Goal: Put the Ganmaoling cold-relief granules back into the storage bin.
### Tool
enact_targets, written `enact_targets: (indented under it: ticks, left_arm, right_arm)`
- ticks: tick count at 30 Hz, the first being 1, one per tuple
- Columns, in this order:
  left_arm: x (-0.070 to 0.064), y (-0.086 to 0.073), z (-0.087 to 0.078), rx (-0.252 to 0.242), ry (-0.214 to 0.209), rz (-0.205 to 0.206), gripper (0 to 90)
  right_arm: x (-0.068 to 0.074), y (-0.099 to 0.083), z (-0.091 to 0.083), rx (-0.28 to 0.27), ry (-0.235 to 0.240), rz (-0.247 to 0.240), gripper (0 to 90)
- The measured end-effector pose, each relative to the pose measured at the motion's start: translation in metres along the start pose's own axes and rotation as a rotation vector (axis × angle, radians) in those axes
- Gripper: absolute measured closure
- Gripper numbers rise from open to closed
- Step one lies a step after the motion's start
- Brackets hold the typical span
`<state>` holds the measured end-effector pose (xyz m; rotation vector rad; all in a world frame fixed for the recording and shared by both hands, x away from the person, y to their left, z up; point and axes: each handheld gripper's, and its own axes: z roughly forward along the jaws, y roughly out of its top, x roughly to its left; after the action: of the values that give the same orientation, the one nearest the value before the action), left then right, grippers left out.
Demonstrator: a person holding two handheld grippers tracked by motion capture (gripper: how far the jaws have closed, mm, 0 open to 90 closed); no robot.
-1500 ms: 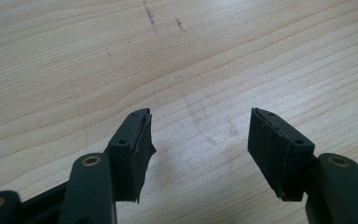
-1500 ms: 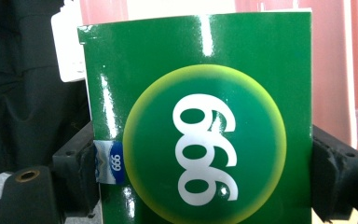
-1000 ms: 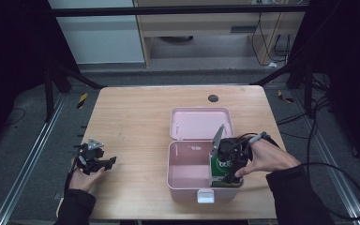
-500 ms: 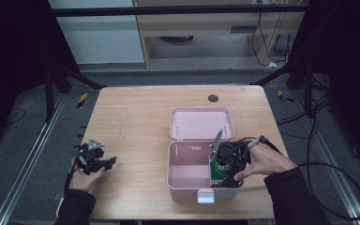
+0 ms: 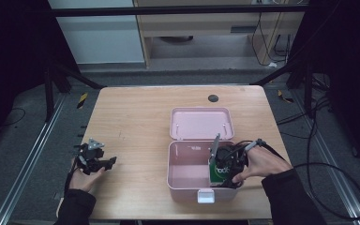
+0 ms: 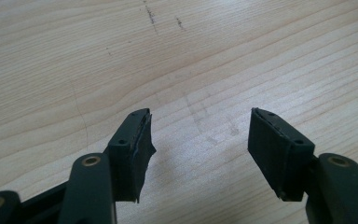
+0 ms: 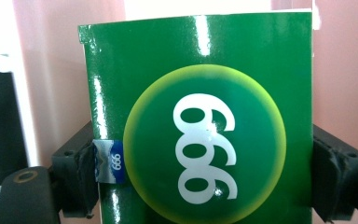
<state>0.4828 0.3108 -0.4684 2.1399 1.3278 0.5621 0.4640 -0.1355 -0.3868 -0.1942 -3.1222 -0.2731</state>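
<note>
Right gripper (image 7: 200, 172): its two black jaws press against the left and right sides of a green box, clamping it.
Green box (image 7: 200, 116): glossy green carton with a large circle that fades from yellow at the rim to green, white digits printed in the middle, and a small blue label at its lower left edge beside the left jaw.
Box position: from the high view the green box (image 5: 217, 169) stands inside the right part of a pink case, close to the case's right wall.
Pink case (image 5: 183, 168): open, set on the right half of the table; its lid (image 5: 201, 123) lies flat behind it, and a pale latch sits at the front edge.
Around the box: pink case walls rise close on both sides of the carton in the right gripper view.
Left gripper (image 6: 198, 140): jaws spread wide apart with nothing between them, above bare wood.
Left gripper position: near the table's (image 5: 136, 117) left front edge, well apart from the case.
</note>
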Motion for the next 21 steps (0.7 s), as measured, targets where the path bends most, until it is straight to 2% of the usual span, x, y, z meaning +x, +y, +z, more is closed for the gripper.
enact_targets:
  ticks: [8, 21]
  left_arm:
    - [0.0001, -0.0001, -0.0001, -0.001, 0.000, 0.000, 39.2]
    - [0.0007, -0.0001, -0.0004, 0.000, -0.001, 0.000, 39.2]
  right_arm:
    - [0.0019, 0.0019, 0.0088, 0.020, -0.022, -0.027, 14.6]
    - [0.0016, 0.0032, 0.0106, 0.030, -0.035, -0.027, 13.1]
